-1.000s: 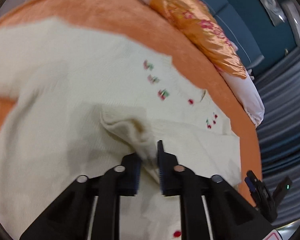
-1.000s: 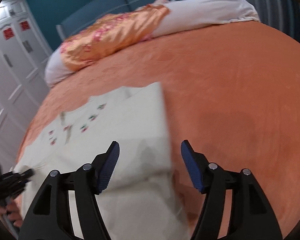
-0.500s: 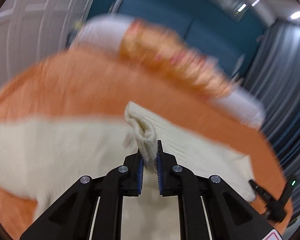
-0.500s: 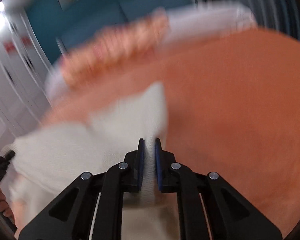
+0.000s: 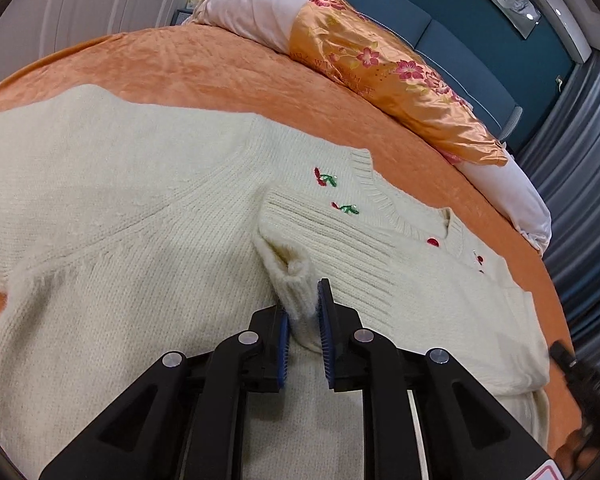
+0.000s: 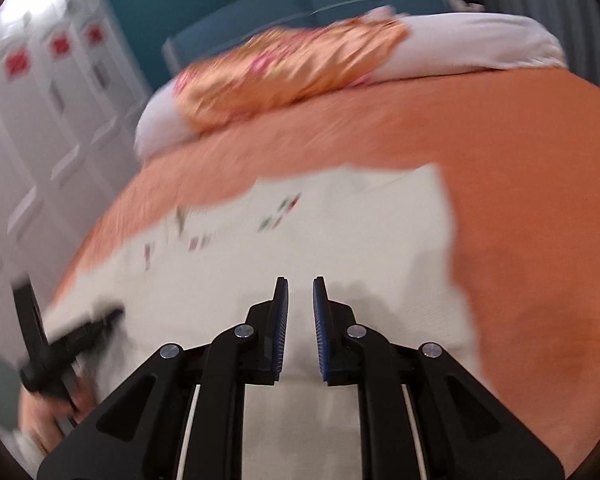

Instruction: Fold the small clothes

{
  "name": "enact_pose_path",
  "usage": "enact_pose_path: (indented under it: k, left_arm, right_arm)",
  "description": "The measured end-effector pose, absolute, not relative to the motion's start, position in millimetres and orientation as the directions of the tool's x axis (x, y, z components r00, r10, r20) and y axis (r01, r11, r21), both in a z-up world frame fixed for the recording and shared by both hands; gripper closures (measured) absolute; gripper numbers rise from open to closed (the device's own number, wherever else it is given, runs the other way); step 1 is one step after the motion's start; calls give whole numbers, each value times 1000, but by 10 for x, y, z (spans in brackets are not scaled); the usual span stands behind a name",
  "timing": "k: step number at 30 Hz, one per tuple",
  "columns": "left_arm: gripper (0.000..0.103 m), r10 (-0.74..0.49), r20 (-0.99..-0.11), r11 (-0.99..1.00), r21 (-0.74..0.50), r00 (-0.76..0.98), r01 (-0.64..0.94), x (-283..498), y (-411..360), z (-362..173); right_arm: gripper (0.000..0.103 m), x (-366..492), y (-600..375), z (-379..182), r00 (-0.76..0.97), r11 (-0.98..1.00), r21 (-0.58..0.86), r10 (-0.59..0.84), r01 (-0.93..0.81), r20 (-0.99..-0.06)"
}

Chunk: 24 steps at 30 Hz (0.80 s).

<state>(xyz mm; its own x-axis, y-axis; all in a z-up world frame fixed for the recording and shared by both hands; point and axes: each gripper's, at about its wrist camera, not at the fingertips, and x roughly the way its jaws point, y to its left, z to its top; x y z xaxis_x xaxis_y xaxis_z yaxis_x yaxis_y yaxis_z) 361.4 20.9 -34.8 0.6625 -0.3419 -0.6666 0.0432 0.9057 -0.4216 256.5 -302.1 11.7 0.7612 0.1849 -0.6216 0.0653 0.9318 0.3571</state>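
Note:
A cream knit sweater (image 5: pixel 140 208) with small red and green embroidery lies spread on the orange bedspread (image 5: pixel 188 68). A ribbed edge (image 5: pixel 340 240) is folded over onto the chest, just below the neckline. My left gripper (image 5: pixel 302 300) has a fluffy corner of that edge between its pads. Its jaws are opening, and the cloth still touches both pads. In the blurred right wrist view, the sweater (image 6: pixel 340 220) fills the narrow gap of my right gripper (image 6: pixel 300 292). Those jaws are also opening slightly. The left gripper (image 6: pixel 64 340) shows at that view's left edge.
A satin floral quilt (image 5: pixel 400 80) and a white pillow (image 5: pixel 252 12) lie at the head of the bed, against a blue headboard. White wardrobe doors (image 6: pixel 40 120) stand to one side and grey curtains (image 5: pixel 580 160) to the other. Bare bedspread (image 6: pixel 520 240) stretches right of the sweater.
My right gripper went from wide open to closed on the sweater. My left gripper lifted the ribbed edge, then brought it down onto the chest, and its pads have loosened a little.

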Motion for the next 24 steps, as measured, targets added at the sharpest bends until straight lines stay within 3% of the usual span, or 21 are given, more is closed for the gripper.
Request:
enact_pose_path:
  k: [3,8,10,15,21,22,24]
  left_arm:
    - [86,-348,-663,902,-430,663,42,3614,231,-363]
    - [86,-360,-653,894,-446,666,46,3603,263,-379]
    - [86,-362,-651,893,-448,667,47,3606,265,-377]
    - [85,-353,-655,896,-443,669,39,3580,273,-365]
    - [82,-317,-660,886,-462,681,-35,3413,504,-300]
    - [83,-295,-671,889,-454,680,-62,3385,573,-303]
    - [94,-282,-687,888,-451,670,-88,3343,705,-308]
  right_arm:
    - [96,2596,-3079,-110,713,939,323,145,120,-686]
    - [103,2355,-3715,-163,743,863,408,58,298,-667]
    - [103,2321,-3763,-227,750,850,439,81,292,-657]
    - [103,2402,-3498,-274,738,906,294,-29,304,-674]
    - [103,2332,-3629,-344,755,888,357,18,289,-656]
    - [103,2326,-3623,-343,755,889,354,16,289,-656]
    - [103,2322,-3619,-343,756,890,352,13,289,-654]
